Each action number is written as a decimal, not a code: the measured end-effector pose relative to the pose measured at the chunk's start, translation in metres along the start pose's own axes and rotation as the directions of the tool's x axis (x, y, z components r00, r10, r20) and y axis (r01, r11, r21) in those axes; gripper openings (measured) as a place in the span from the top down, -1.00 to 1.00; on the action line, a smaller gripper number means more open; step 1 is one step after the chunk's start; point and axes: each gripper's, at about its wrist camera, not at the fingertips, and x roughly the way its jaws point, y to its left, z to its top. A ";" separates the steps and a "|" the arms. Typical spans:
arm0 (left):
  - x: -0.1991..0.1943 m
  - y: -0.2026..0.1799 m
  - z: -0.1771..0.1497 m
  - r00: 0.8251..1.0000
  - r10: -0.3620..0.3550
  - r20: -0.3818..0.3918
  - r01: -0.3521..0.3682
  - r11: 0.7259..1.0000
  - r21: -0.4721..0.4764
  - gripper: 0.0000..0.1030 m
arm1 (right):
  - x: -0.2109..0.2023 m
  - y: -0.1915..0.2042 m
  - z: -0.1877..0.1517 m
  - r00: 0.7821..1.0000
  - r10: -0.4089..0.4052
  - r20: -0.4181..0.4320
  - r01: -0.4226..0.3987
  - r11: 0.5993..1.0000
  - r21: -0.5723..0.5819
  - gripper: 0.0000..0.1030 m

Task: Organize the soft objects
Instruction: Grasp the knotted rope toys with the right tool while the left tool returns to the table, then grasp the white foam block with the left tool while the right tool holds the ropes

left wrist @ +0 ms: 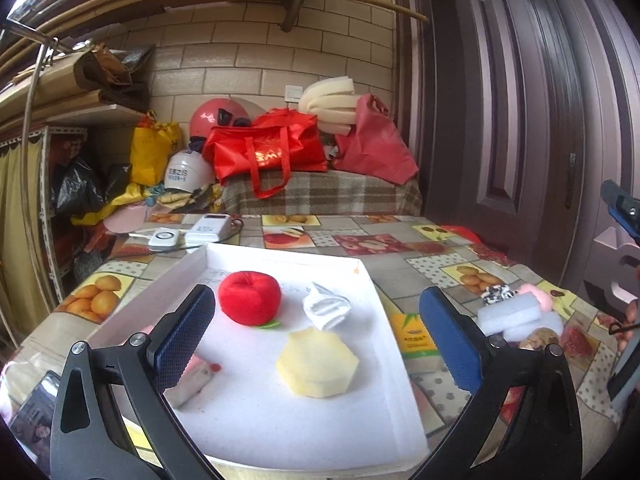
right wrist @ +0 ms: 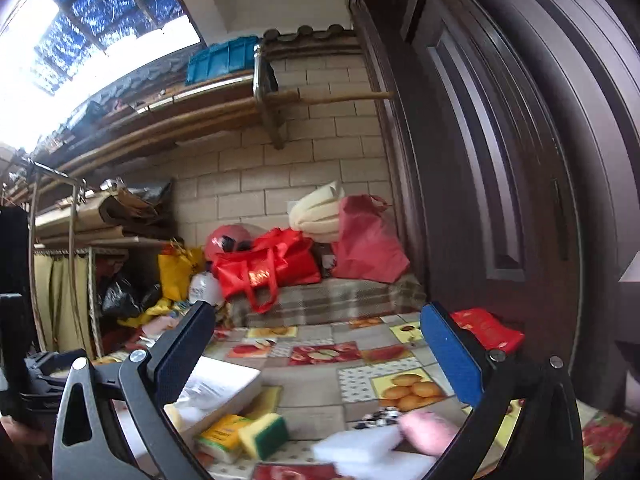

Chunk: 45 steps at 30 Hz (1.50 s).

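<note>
Left wrist view: left tool [left wrist: 316, 332] wide open, holding nothing, poised over the white tray [left wrist: 400, 412] at frame centre. Already in the tray: red plush apple [left wrist: 250, 298], white cloth wad [left wrist: 326, 310], yellow sponge block [left wrist: 318, 362]. More soft items, including a white foam block [left wrist: 510, 314], lie on the table [left wrist: 420, 260] at right.

Right wrist view: right tool [right wrist: 314, 350] wide open, empty, above the loose pile at lower frame: green-and-yellow scrub sponge [right wrist: 264, 436], white foam block [right wrist: 358, 446], pink puff [right wrist: 430, 432]. Judged mid-sort; next move calls for lowering onto one item and closing gently.
</note>
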 end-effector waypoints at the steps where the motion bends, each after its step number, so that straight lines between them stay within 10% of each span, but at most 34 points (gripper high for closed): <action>1: 0.004 -0.006 -0.001 0.999 -0.023 -0.027 0.023 1.000 0.006 -1.00 | 0.007 -0.010 -0.001 0.999 0.001 -0.048 -0.001 1.000 -0.010 -1.00; 7: 0.023 -0.060 -0.011 0.948 -0.262 -0.178 0.276 0.960 0.056 -0.99 | 0.043 -0.059 -0.038 0.934 -0.027 -0.358 0.020 1.000 -0.023 -1.00; 16: 0.037 -0.117 -0.017 0.913 -0.300 -0.277 0.351 0.923 0.157 -0.99 | 0.040 -0.045 -0.070 0.734 0.165 -0.659 -0.208 0.978 0.014 -0.97; 27: 0.043 -0.110 -0.015 0.922 -0.278 -0.269 0.316 0.942 0.113 -0.99 | 0.062 0.019 -0.108 0.609 0.101 -0.787 -0.385 0.905 -0.183 0.11; 29: 0.045 -0.115 -0.016 0.921 -0.266 -0.286 0.313 0.940 0.132 -0.99 | 0.054 0.019 -0.104 0.616 0.122 -0.779 -0.421 0.886 -0.195 0.56; 33: 0.058 -0.124 -0.018 0.901 -0.271 -0.339 0.329 0.936 0.126 -0.99 | 0.029 -0.005 -0.085 0.645 0.189 -0.740 -0.419 0.898 -0.136 0.66; 37: 0.078 -0.142 -0.020 0.870 -0.298 -0.392 0.360 0.928 0.092 -0.99 | 0.025 -0.081 -0.059 0.742 0.167 -0.649 -0.219 0.976 0.001 0.65; 40: 0.092 -0.159 -0.019 0.860 -0.309 -0.406 0.371 0.925 0.082 -0.99 | 0.034 -0.132 -0.056 0.775 0.114 -0.622 -0.065 0.993 0.101 0.65; 45: 0.118 -0.185 -0.019 0.844 -0.295 -0.449 0.371 0.924 0.089 -0.99 | 0.040 -0.162 -0.078 0.747 0.178 -0.640 -0.004 0.964 0.265 0.64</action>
